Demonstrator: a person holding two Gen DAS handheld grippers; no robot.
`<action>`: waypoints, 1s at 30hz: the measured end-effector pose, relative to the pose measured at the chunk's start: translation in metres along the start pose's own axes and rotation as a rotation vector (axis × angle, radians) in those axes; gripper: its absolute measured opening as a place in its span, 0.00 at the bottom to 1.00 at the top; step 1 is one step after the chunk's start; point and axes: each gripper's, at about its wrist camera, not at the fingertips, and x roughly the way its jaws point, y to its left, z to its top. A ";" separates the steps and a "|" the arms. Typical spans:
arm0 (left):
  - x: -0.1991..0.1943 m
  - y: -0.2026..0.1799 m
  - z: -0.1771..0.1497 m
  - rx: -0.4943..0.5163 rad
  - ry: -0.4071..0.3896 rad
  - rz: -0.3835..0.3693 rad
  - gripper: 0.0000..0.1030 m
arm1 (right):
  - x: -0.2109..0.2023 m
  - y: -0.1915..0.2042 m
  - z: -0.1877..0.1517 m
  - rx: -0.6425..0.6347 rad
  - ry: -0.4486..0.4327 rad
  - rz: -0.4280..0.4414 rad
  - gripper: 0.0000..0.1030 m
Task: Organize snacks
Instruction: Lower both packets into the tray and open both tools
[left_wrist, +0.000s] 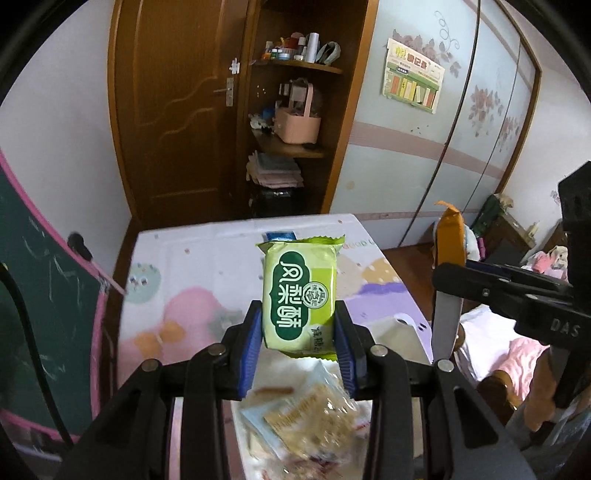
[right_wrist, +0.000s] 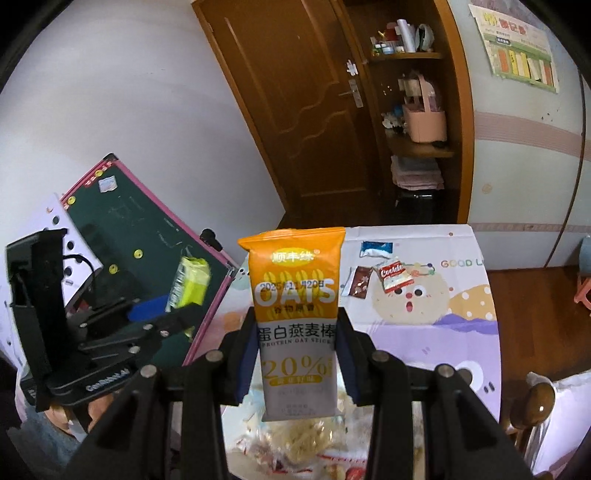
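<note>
Two snacks are up off the table (right_wrist: 461, 332) at once. On the left we see the left gripper (left_wrist: 299, 334) closed on a green pastry packet (left_wrist: 300, 295), its blue pads (left_wrist: 249, 347) pressing the packet's lower sides so that it stands upright above the patterned tablecloth (white characters run down its front). Beneath it lies a blurred heap of clear-wrapped crackers (left_wrist: 314, 413) at the table's near edge. To the right, the right gripper (right_wrist: 297, 363) is clamped on an orange-and-white oat bar (right_wrist: 295, 317), gripped around its middle and held upright, orange end on top. In the left wrist view we see the same bar edge-on, just beside the packet. Farther back on the table, well apart from both grippers, lie three small packets: a blue one (right_wrist: 375, 249), a brown one (right_wrist: 360, 281) and a red-and-white cookie bag (right_wrist: 394, 276). A chalkboard (right_wrist: 147, 236) with a pink frame leans at the table's left.
</note>
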 end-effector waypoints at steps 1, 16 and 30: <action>-0.001 -0.001 -0.008 -0.007 -0.003 0.003 0.34 | -0.002 0.000 -0.006 0.004 -0.003 -0.003 0.38; 0.043 -0.014 -0.095 -0.028 0.150 0.041 0.34 | 0.022 -0.047 -0.096 0.207 0.151 -0.009 0.39; 0.064 -0.009 -0.114 -0.117 0.230 -0.040 0.93 | 0.029 -0.047 -0.101 0.203 0.083 -0.146 0.82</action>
